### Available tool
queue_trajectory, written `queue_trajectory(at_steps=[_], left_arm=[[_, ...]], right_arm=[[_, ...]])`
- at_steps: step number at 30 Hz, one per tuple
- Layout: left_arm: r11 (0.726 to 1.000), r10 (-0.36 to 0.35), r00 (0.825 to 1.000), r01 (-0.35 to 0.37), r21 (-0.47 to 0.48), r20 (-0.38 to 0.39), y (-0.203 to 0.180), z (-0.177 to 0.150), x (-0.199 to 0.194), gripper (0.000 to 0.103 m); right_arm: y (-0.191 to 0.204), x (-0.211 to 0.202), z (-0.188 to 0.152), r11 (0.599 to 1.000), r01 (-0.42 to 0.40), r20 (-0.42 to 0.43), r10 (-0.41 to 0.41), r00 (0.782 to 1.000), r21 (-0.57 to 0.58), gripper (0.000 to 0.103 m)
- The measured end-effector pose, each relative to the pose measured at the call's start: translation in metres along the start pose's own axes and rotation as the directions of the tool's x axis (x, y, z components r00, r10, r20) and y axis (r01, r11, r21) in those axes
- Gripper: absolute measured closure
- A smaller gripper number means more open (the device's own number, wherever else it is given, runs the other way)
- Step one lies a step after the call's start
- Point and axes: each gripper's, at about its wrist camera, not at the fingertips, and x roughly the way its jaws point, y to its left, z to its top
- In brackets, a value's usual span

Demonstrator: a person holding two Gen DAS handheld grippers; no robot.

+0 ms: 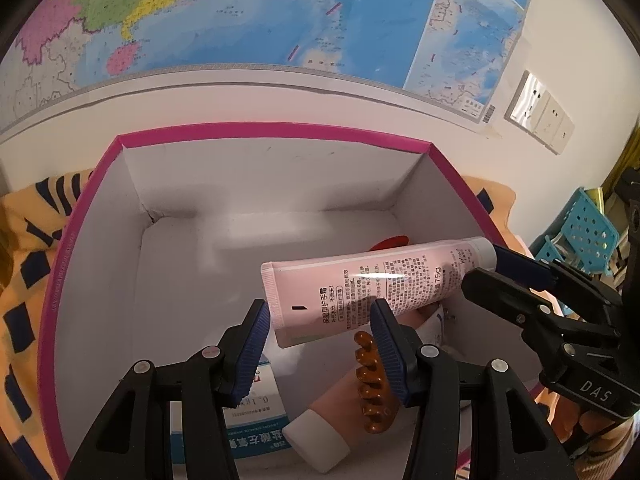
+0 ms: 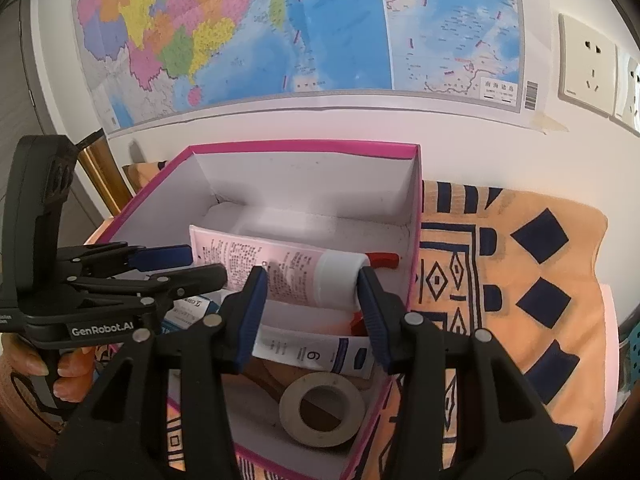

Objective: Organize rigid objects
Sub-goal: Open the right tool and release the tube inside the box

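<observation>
A pink hand-cream tube [image 1: 360,284] with a white cap [image 2: 340,280] hangs tilted over the open pink-rimmed box [image 1: 276,130]. My left gripper [image 1: 320,312] has the tube's flat crimped end between its blue pads and looks shut on it. My right gripper [image 2: 312,280] is at the cap end, one pad against the cap, and looks shut on the tube too. Each gripper shows in the other's view: the right gripper [image 1: 484,268] and the left gripper [image 2: 208,264]. The box [image 2: 304,148] has white inner walls.
Under the tube the box holds a brown hair claw [image 1: 370,384], a blue-and-white medicine carton [image 1: 248,420], a peach tube [image 1: 320,436], red scissors [image 2: 384,258], a white tube [image 2: 320,354] and a tape roll [image 2: 322,408]. An orange patterned cloth [image 2: 500,280] lies underneath. A map and sockets [image 2: 586,64] are on the wall.
</observation>
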Motion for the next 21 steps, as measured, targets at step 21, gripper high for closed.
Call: queue_trajectory(at_steps=[21], left_arm=[[0.999,0.033,0.999,-0.033,0.002,-0.027,-0.0045,0.0075,0.0057,0.051]], right_arm=[[0.0024,0.0081,0.0026,0.999,0.039,-0.019,-0.04,0.999,-0.017,0.052]])
